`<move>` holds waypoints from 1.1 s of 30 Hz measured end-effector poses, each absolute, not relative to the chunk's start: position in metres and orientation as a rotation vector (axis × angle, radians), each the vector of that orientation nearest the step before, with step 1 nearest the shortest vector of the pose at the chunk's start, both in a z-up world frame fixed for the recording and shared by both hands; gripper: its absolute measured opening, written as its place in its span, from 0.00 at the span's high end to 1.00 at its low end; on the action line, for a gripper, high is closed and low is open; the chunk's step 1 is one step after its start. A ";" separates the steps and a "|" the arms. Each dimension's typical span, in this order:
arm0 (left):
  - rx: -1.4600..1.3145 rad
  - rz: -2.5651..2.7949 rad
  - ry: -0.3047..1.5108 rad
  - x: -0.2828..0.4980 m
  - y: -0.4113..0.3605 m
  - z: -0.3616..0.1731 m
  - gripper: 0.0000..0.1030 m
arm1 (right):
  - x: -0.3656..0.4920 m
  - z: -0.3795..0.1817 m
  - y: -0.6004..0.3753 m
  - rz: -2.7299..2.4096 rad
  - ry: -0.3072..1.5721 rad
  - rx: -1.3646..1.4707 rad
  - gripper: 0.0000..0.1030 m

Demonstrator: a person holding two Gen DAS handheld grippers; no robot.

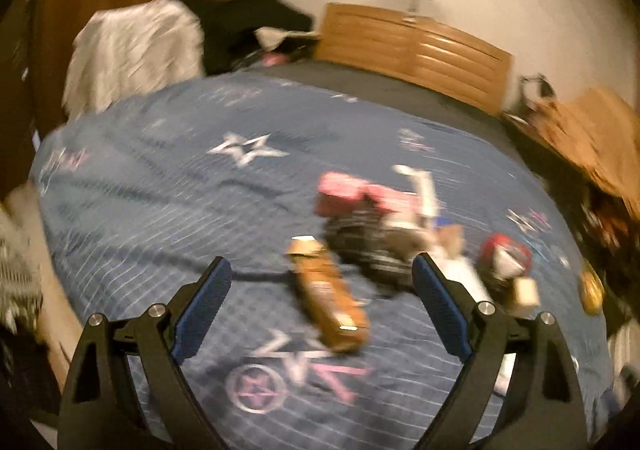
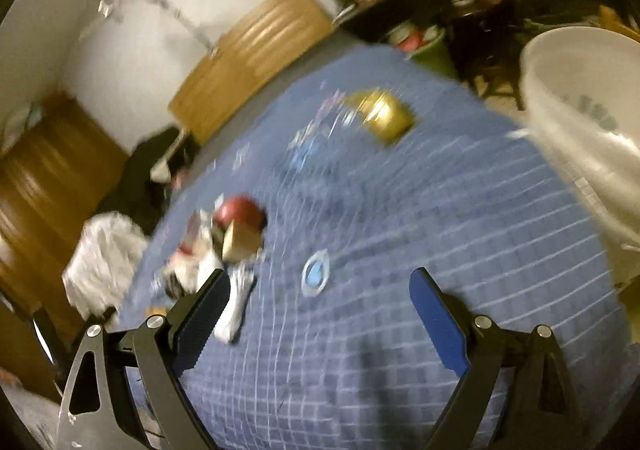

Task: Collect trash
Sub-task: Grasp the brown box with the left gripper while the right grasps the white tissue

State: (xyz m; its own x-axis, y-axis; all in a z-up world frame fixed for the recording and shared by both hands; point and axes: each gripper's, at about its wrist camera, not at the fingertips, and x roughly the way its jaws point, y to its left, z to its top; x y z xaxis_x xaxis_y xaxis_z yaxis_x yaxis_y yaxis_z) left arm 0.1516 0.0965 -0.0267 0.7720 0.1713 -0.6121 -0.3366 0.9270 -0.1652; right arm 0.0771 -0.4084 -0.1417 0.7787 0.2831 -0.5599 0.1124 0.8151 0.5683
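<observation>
Tools both tilt down over your bed (image 1: 160,186), released: left tool (image 1: 322,274) has the brown wrapper (image 1: 328,294) between its jaws; right tool (image 2: 320,284) has trash pile (image 2: 224,246) at ten o'clock.

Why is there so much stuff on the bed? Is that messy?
Yes. Litter lies scattered on the blue blanket: a brown wrapper, a heap of pink, black and white scraps, and a gold packet lying apart from it. That does not belong on a bed. The blur hides what each piece is.
</observation>
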 end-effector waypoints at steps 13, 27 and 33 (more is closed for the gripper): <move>-0.319 0.161 0.722 0.165 0.103 -0.069 0.30 | 0.120 -0.156 -0.285 0.271 0.797 0.338 0.40; -0.357 0.087 0.846 0.201 0.090 -0.115 0.60 | 0.161 -0.184 -0.224 0.227 0.852 0.248 0.63; -0.390 0.055 0.823 0.192 0.095 -0.112 0.66 | 0.154 -0.180 -0.223 0.227 0.819 0.213 0.66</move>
State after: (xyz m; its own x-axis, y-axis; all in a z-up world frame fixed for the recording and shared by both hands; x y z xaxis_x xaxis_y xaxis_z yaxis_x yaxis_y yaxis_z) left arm 0.1921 0.0946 -0.1116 0.6825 -0.1021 -0.7237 -0.1976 0.9276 -0.3172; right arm 0.1543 -0.2231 -0.1797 0.6615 0.2813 -0.6952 -0.1176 0.9544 0.2743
